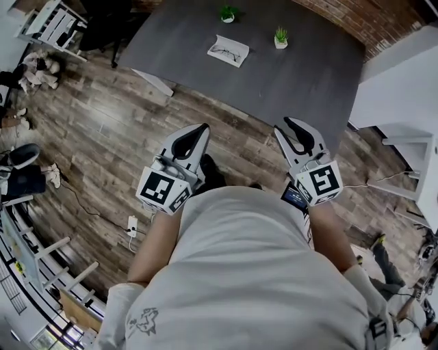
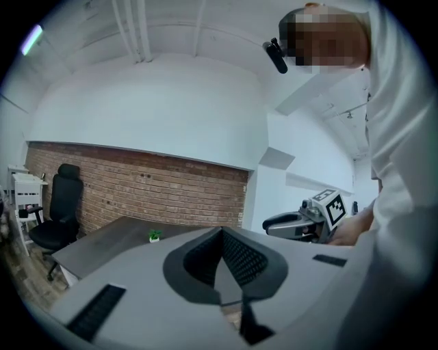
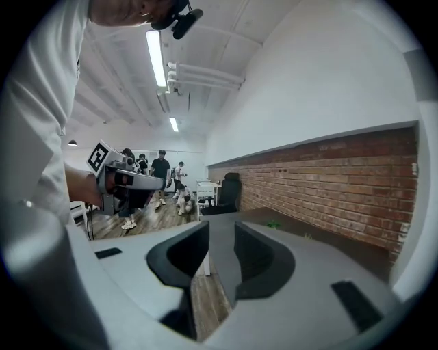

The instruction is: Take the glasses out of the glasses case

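A white glasses case lies open on the dark grey table at the far side, with a pair of glasses resting in it. Both grippers hang over the wooden floor, well short of the table's near edge and close to the person's body. My left gripper has its jaw tips touching and nothing between them; its own view shows the jaws meeting in a point. On my right gripper the jaws stand a narrow gap apart and empty. Neither gripper view shows the case.
Two small potted plants stand on the table beyond the case. A black office chair is at the table's left end. White furniture stands to the right, a power strip lies on the floor, and people stand far back.
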`<action>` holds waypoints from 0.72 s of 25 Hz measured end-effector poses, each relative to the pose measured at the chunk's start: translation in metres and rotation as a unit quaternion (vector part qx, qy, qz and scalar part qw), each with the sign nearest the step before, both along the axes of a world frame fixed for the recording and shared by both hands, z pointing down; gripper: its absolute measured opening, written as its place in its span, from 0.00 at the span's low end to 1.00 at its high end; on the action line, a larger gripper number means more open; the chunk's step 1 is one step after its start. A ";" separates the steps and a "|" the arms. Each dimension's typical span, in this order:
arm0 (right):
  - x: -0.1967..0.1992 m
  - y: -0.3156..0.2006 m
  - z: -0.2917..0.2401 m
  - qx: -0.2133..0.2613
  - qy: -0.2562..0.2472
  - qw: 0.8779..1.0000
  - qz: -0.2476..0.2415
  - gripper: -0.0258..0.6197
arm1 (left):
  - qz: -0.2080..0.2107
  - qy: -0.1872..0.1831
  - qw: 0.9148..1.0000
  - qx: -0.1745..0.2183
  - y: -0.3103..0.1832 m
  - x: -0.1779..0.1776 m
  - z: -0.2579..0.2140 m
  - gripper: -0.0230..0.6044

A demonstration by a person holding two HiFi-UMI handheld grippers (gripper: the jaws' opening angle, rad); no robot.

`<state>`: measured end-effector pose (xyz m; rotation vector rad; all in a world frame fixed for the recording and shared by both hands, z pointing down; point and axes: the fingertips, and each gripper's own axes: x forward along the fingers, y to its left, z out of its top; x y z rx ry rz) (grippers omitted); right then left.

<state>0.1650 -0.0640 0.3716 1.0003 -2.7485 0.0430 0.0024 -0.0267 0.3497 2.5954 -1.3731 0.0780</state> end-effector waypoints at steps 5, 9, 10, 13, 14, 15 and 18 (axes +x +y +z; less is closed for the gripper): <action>-0.057 -0.023 -0.004 0.000 0.007 1.000 0.009 0.23 | 0.012 0.007 1.000 0.002 -0.029 -0.056 -0.003 0.05; -0.101 -0.039 -0.004 -0.001 0.016 1.000 0.011 0.23 | 0.017 0.016 1.000 0.006 -0.047 -0.098 -0.006 0.05; -0.112 -0.042 -0.005 -0.001 0.018 1.000 0.012 0.23 | 0.019 0.018 1.000 0.006 -0.050 -0.108 -0.005 0.05; -0.141 -0.055 -0.005 -0.003 0.019 1.000 0.016 0.23 | 0.023 0.021 1.000 0.006 -0.061 -0.137 -0.004 0.05; -0.149 -0.057 -0.005 -0.005 0.019 1.000 0.018 0.23 | 0.024 0.021 0.999 0.006 -0.064 -0.145 -0.004 0.05; -0.156 -0.059 -0.003 -0.007 0.020 1.000 0.018 0.23 | 0.026 0.022 0.999 0.005 -0.066 -0.152 -0.003 0.05; -0.174 -0.063 0.002 -0.022 0.019 0.999 0.019 0.23 | 0.029 0.027 0.999 0.005 -0.070 -0.167 -0.003 0.05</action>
